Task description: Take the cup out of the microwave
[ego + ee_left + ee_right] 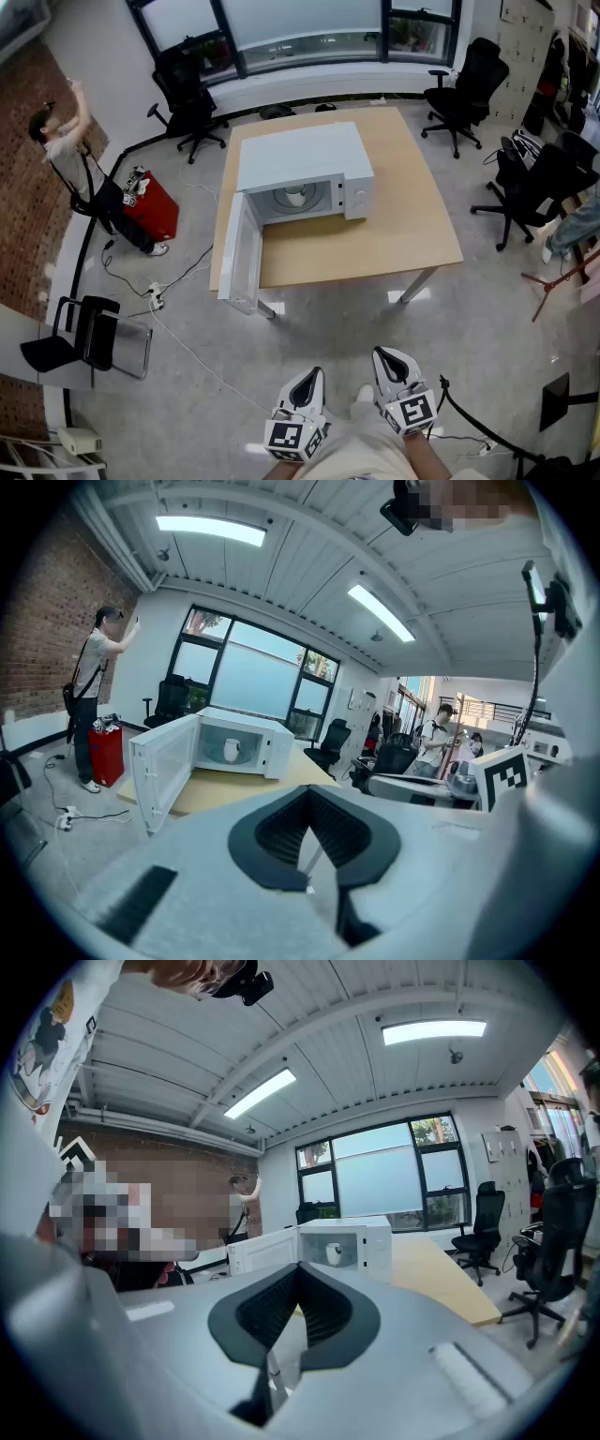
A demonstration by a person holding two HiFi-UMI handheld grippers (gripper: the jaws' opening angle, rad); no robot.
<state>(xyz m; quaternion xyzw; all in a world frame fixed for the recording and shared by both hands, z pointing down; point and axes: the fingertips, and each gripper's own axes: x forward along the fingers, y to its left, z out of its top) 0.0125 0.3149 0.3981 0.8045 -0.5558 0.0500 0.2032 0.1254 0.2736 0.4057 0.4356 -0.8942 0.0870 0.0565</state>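
A white microwave (300,155) stands on a wooden table (403,234), and its door (242,253) is swung wide open to the left. Inside, on the turntable, sits a white cup (296,196). Both grippers hang close to my body, well short of the table. My left gripper (310,379) and right gripper (388,357) are shut, with nothing between the jaws. In the left gripper view the left gripper (308,795) points at the microwave (234,747) and cup (232,751) far ahead. From the right gripper (298,1269), the cup (333,1253) shows small inside the microwave (342,1241).
Black office chairs (192,98) (464,89) stand behind the table, and more (530,187) to its right. A person (66,150) stands at the brick wall beside a red box (150,206). Cables (178,309) trail over the floor at the left near a black chair (89,337).
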